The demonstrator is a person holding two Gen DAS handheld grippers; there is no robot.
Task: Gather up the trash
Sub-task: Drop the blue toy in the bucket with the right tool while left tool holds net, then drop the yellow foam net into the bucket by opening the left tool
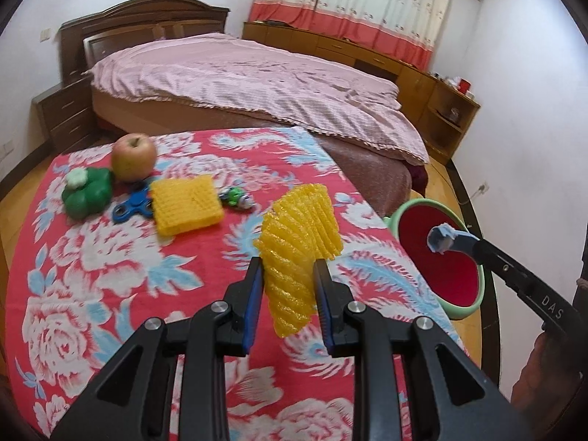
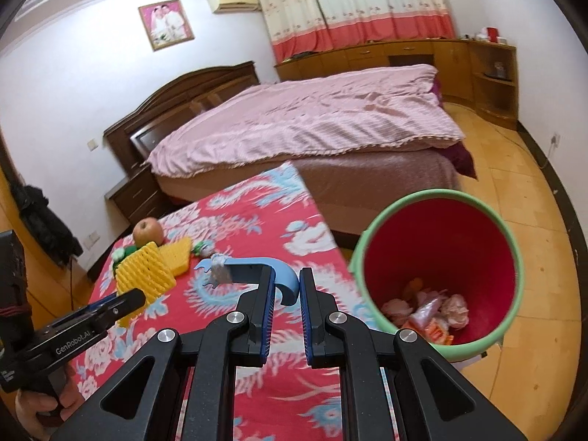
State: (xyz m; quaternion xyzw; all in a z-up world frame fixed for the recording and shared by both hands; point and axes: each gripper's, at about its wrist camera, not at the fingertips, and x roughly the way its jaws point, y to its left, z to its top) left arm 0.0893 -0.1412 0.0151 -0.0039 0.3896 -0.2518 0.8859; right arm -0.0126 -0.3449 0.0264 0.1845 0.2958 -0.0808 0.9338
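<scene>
Yellow foam net (image 1: 294, 246) pinched between left gripper (image 1: 288, 268) fingers.

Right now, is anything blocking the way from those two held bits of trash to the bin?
Nothing visible. The left gripper holds yellow foam netting over the table's edge; the right gripper holds a blue razor. The bin stands open on the floor beside the table, with only clear air between.

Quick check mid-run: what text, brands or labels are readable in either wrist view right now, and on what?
"DAS": white letters on the black body of the right claw, seen from the left wrist view.
"GenRobot.AI": white letters on the black body of the left claw, seen from the right wrist view.
Nothing else carries readable text.
</scene>
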